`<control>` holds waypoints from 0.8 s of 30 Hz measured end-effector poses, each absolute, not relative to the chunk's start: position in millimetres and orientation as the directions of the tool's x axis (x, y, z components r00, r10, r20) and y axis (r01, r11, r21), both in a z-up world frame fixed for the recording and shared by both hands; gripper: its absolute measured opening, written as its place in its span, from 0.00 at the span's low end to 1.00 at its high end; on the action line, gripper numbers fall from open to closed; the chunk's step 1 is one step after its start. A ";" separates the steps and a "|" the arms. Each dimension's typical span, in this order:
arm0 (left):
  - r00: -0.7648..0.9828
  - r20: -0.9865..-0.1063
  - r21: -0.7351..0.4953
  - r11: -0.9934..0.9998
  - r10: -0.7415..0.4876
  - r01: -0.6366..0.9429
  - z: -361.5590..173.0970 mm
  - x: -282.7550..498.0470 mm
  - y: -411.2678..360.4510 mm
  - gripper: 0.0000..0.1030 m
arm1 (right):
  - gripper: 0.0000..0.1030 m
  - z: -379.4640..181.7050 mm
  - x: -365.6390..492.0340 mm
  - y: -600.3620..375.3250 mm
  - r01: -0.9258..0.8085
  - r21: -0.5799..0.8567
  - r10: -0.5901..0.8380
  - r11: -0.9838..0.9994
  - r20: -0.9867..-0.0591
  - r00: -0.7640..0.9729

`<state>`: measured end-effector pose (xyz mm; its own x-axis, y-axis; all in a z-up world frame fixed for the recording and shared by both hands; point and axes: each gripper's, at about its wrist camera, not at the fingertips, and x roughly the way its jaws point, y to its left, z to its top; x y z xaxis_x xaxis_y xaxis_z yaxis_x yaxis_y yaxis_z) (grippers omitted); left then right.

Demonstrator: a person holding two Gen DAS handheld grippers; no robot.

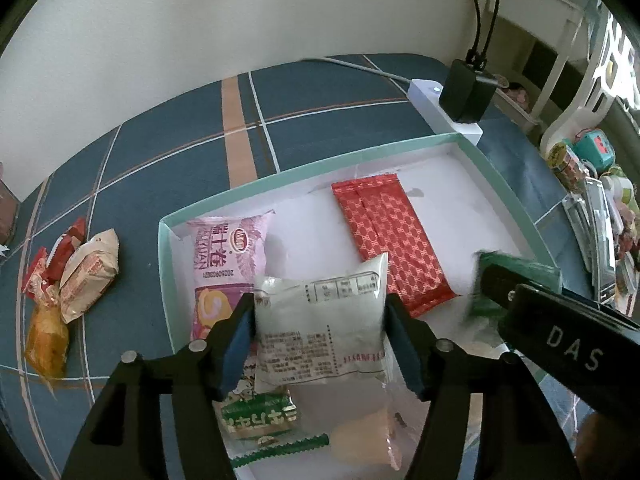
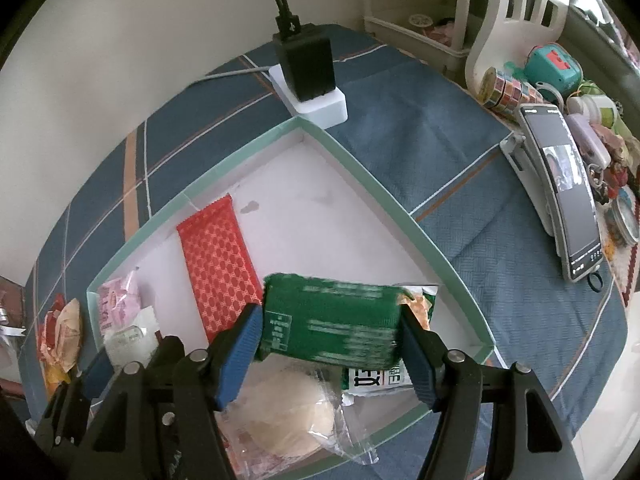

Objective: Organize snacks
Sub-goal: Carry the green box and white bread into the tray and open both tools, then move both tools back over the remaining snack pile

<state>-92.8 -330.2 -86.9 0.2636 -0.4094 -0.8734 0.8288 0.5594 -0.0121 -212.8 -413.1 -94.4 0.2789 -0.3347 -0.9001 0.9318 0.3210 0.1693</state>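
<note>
Snacks are mostly sitting in a shallow cardboard box (image 2: 436, 254) with a mint-green rim and plain white inside, parked on a worktop (image 2: 460, 168) covered in blue plaid cloth with a woven look. The left gripper (image 1: 320, 324) has its blue-padded jaws clamped on a soft white packet (image 1: 320, 332), matte plastic with small printed text, puffy like a little pillow, held just above the box's near end. The right gripper (image 2: 330, 338) is closed on a green packet (image 2: 332, 320), glossy and a bit motion-blurred, so I can't read the print. Lying flat inside the box: a long red foil bar (image 1: 394, 248) with a shiny honeycomb pattern and crimped ends, a pink wrapper (image 1: 228, 268) with a swirl roll pictured on it, a clear crinkly bag with a pale round bun (image 2: 288, 412), and a green-and-white packet (image 1: 260, 416) with a sawtooth edge. Out on the cloth to the left sits a loose pile (image 1: 68, 276) of red, tan and orange wrappers. Behind the box there's a white power strip (image 2: 320, 104) with a chunky black adapter (image 2: 306, 66), and a phone (image 2: 564, 192) propped on a stand off to the right.
</note>
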 end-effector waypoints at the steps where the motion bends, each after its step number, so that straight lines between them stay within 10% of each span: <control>1: 0.261 -0.874 -0.014 0.557 -0.411 0.830 -85.9 -93.5 -330.1 0.67 | 0.69 -93.5 -212.7 -413.0 0.932 0.167 -0.336 0.322 -0.900 0.277; 24: 0.318 -0.876 -0.073 0.753 -0.361 0.654 -51.7 -43.4 -277.2 0.71 | 0.72 -49.1 -200.5 -381.7 0.904 0.145 -0.390 0.403 -0.866 0.313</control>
<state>-43.4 -277.2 -51.7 0.3184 -0.3611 -0.8765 0.6540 0.7530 -0.0727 -200.5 -381.7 -49.1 0.3128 -0.3902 -0.8660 0.9035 0.4034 0.1446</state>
